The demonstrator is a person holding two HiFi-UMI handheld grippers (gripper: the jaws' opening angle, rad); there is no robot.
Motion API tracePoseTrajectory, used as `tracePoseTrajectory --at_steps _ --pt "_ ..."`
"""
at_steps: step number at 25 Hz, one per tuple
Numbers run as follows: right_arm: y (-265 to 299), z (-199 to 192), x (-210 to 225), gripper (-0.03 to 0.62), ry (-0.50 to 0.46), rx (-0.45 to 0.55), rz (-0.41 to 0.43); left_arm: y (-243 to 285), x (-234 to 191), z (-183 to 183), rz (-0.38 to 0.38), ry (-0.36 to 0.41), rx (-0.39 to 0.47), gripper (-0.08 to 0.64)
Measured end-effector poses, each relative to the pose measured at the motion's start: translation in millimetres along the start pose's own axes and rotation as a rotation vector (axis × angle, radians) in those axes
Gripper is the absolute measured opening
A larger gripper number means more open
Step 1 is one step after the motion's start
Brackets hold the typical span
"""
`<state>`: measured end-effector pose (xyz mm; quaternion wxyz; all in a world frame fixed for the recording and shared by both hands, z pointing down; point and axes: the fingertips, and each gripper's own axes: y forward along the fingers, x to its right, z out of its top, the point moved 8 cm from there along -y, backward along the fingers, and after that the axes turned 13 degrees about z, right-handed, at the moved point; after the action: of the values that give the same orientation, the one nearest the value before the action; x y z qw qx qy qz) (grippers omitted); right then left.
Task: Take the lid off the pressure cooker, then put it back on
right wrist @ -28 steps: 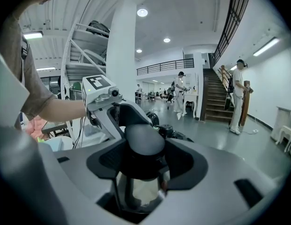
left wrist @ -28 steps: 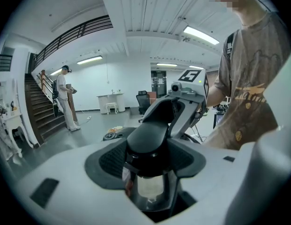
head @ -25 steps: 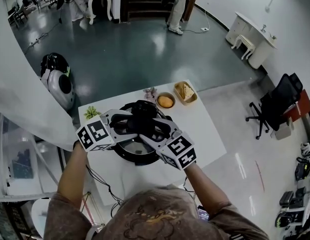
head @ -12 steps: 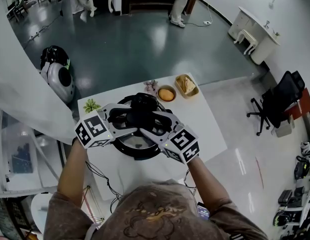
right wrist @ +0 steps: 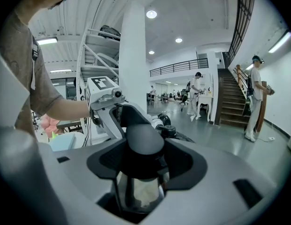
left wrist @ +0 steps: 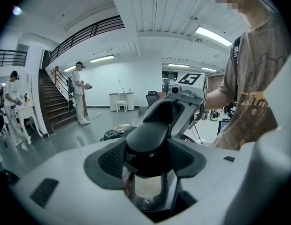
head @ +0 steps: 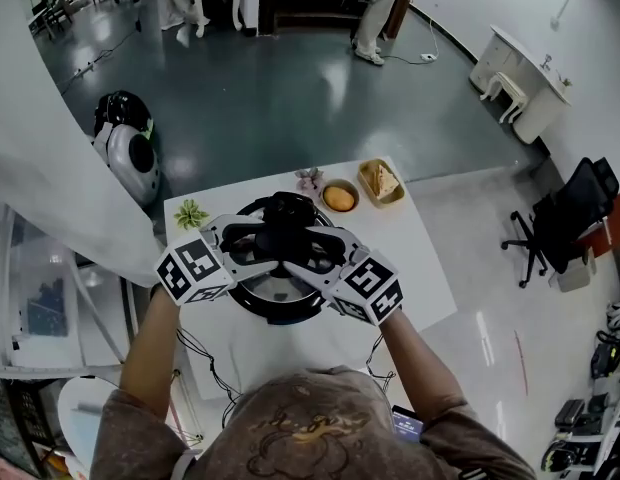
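The pressure cooker [head: 248,303] stands on a white table [head: 420,268], its round lid [head: 278,290] dark-rimmed with a shiny middle. Both grippers meet over the lid from opposite sides. My left gripper [head: 262,242] comes from the left, my right gripper [head: 308,252] from the right. In the left gripper view the jaws are shut around the black lid knob [left wrist: 148,146], with the right gripper [left wrist: 183,102] just beyond. The right gripper view shows the same knob [right wrist: 144,149] clamped, the left gripper [right wrist: 112,111] behind it. Whether the lid sits on the pot is hidden.
At the table's far edge are a bowl [head: 339,198] with something orange, a basket [head: 381,181] of bread, a small green plant [head: 190,213] and a pinkish item [head: 310,180]. A white-and-black machine [head: 130,148] sits on the floor at left, an office chair [head: 570,223] at right.
Both grippers keep their hold on the knob in the same spot, only rolled slightly. The head view has shifted a little.
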<state>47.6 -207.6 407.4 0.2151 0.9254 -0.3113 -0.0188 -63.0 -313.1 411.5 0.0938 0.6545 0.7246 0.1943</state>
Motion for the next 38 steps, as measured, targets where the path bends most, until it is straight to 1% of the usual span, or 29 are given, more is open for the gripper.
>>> tracePoseTrajectory --at_steps 17,26,30,34,38 --pt "-2 2 22 0.253 -0.108 -0.032 0.241 -4 23 1 0.244 -0.114 -0.026 0.27" --pt "1 4 32 0.253 -0.145 -0.054 0.344 -4 30 2 0.354 -0.172 -0.039 0.272" --pt "3 4 35 0.253 -0.157 -0.054 0.378 -5 34 0 0.392 -0.191 -0.048 0.272" --pt "3 3 37 0.253 -0.162 -0.053 0.4 -3 36 0 0.413 -0.202 -0.047 0.272" --pt "3 3 36 0.256 -0.168 -0.048 0.395 -4 38 -1 0.433 -0.194 -0.039 0.272"
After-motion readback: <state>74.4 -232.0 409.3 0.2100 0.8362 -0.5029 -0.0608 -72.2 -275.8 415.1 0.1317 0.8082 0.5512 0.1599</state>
